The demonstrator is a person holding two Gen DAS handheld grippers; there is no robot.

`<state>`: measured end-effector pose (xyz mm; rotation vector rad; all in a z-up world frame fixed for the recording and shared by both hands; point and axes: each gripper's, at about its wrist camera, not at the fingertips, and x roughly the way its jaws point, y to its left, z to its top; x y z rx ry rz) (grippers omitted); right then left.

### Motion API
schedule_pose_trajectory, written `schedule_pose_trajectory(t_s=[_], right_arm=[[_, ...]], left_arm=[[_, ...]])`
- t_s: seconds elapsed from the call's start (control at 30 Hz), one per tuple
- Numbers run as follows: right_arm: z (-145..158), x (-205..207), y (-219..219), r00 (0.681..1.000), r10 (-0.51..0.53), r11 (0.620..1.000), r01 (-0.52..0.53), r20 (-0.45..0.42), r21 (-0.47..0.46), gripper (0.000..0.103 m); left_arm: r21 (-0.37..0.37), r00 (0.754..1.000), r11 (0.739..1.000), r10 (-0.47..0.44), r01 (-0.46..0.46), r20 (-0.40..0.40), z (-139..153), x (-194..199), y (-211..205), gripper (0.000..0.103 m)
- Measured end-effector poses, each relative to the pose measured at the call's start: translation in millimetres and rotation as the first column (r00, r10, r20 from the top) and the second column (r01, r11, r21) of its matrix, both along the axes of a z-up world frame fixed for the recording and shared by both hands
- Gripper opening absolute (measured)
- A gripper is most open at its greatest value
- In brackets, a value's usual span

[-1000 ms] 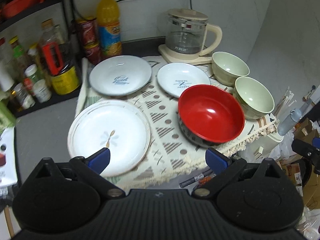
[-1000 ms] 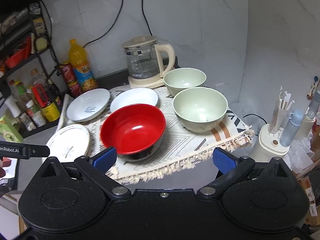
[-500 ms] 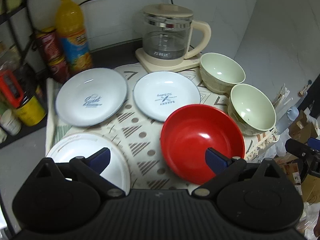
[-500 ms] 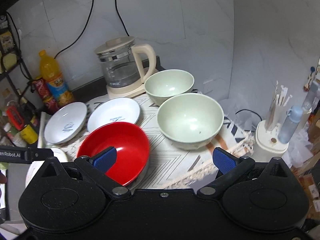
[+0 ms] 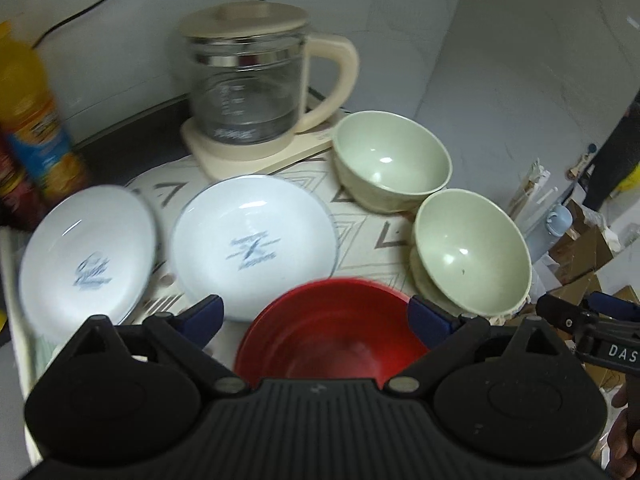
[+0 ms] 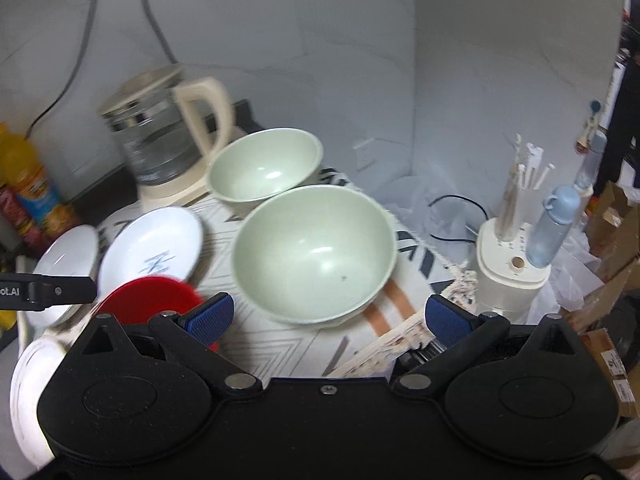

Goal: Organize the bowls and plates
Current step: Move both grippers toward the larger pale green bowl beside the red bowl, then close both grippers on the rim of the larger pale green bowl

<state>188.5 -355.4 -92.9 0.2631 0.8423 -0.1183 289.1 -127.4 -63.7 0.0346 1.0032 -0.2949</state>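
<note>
Both grippers pushed closer over the dishes, left gripper (image 5: 316, 314) above red bowl (image 5: 332, 332), right gripper (image 6: 328, 314) facing nearer green bowl (image 6: 314, 254), jaws apart

Home kitchen corner, lived-in. Evidence: glass electric kettle (image 5: 248, 92) on its cream base against a marble-look tiled wall, power cords running up the wall. Patterned fringed table mat (image 6: 280, 344) carrying tableware: two white plates (image 5: 252, 244), red bowl (image 5: 332, 336), two pale green bowls (image 6: 316, 252). Orange juice bottle (image 5: 32, 128) beside red snack cans on the dark counter. Right side: cream chopstick holder (image 6: 508, 276) with wrapped chopsticks, blue water bottle (image 6: 554, 232), cardboard boxes (image 5: 580, 252). Domestic clutter, not commercial.
</note>
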Motion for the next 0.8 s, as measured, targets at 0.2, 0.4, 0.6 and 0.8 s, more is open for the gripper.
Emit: schedule_pose_trajectory(t_s=[0.2,0.4,0.6,0.8], right_arm=[[-17,18,-22,0.996,-0.086,0.996,0.086,-0.021,0.021,0.103],[-35,32,-40,0.989,-0.135,0.989,0.138,-0.065,0.045,0.101],[-48,45,-44,0.985,-0.143,0.987,0.149,-0.093,0.052,0.09],[-61,54,-48,0.98,-0.168,0.98,0.178,-0.11,0.089,0.08]], left_arm=[[0.01,0.998,0.998,-0.058,0.058,-0.006,-14,30,-32,0.097],[0.013,0.993,0.994,-0.109,0.11,-0.036,-30,51,-64,0.094],[0.02,0.988,0.99,-0.141,0.143,-0.066,-48,66,-86,0.089],[0.017,0.981,0.987,-0.158,0.161,-0.114,-67,76,-97,0.07]])
